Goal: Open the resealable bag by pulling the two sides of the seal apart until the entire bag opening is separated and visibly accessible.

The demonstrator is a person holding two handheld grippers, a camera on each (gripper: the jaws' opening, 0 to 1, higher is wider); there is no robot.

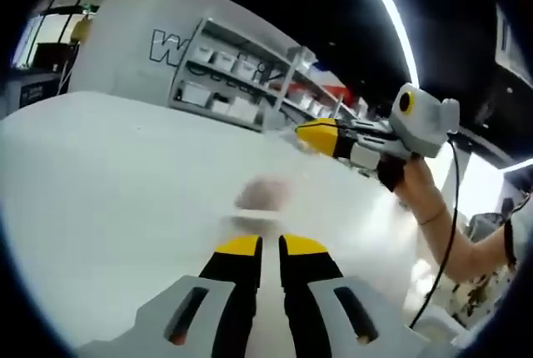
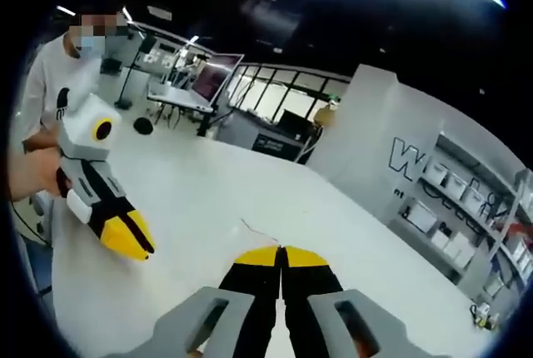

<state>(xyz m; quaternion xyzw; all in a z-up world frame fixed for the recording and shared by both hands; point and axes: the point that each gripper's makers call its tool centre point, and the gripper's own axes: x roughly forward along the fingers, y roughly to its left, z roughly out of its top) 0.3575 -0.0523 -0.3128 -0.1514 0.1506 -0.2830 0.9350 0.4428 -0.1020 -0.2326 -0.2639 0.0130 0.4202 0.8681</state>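
The resealable bag is clear and hard to make out. A blurred pale patch (image 1: pixel 261 195) lies just ahead of my left gripper (image 1: pixel 271 246), whose yellow-tipped jaws stand almost together with a narrow slit. In the right gripper view a thin line (image 2: pixel 256 231), likely the bag's edge, runs to the tips of my right gripper (image 2: pixel 281 252), whose jaws are pressed together. Whether either pair pinches the film I cannot tell. The right gripper (image 1: pixel 301 135) enters the left gripper view from the right, above the table. The left gripper (image 2: pixel 143 246), jaws together, is at the left of the right gripper view.
A wide white table (image 1: pixel 108 183) lies under both grippers. Shelves with white bins (image 1: pixel 233 83) stand beyond its far edge. A person (image 2: pixel 62 75) stands at the left, a hand (image 2: pixel 29 176) on the left gripper. Desks with a laptop (image 2: pixel 208 79) are behind.
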